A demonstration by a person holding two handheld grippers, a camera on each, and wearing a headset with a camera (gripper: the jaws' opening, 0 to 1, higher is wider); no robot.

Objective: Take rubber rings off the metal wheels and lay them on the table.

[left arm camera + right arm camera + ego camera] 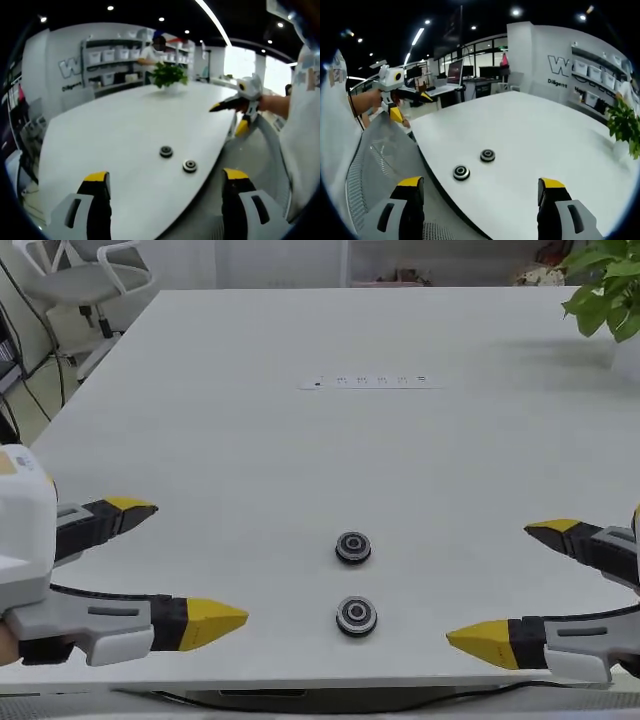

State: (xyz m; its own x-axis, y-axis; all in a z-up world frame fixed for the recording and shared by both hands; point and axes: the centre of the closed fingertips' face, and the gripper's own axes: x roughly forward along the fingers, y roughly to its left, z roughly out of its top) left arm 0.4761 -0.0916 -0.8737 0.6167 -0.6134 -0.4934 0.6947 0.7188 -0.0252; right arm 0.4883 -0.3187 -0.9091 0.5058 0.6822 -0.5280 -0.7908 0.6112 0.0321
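Currently left claw [195, 562], right claw [491, 584] wide, empty; far wheel [353, 548], near wheel [356, 616] between.

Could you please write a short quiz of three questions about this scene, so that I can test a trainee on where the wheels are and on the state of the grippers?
1. Where do the two small round metal wheels with black rubber rims lie?
A: on the white table, near its front edge
B: beside the plant
C: stacked one on the other

2. True or false: the left hand-held gripper, which has yellow tips, is shut on a wheel.

3. Fill in the missing word: the right hand-held gripper is ___ and holds nothing.

Key: 1 A; 2 false; 3 open.
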